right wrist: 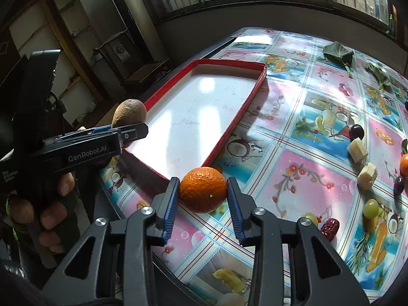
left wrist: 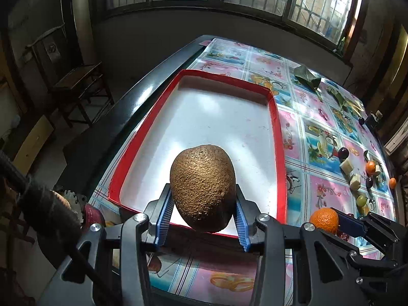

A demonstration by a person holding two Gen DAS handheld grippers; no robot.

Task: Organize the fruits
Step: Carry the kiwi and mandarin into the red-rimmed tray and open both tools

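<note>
Both grippers are loaded right now: left gripper (left wrist: 204, 211) has its blue pads clamped on a brown kiwi (left wrist: 202, 187), held over the near edge of the red-rimmed tray (left wrist: 276, 117), and right gripper (right wrist: 202, 196) is squeezing a mandarin (right wrist: 203, 189) just outside the tray's near corner, above the tablecloth (right wrist: 301, 183). So honestly we're barely started, since the tray's white floor is completely bare and nothing's been dropped in yet. Off to the right there's still a whole scatter waiting: dark grapes (right wrist: 356, 131), a green grape (right wrist: 371, 208), pale fruit chunks (right wrist: 358, 150), a red date (right wrist: 329, 225) and another mandarin at the frame edge. My guess is these two get set in the tray first, then lots of trips back for the rest.
</note>
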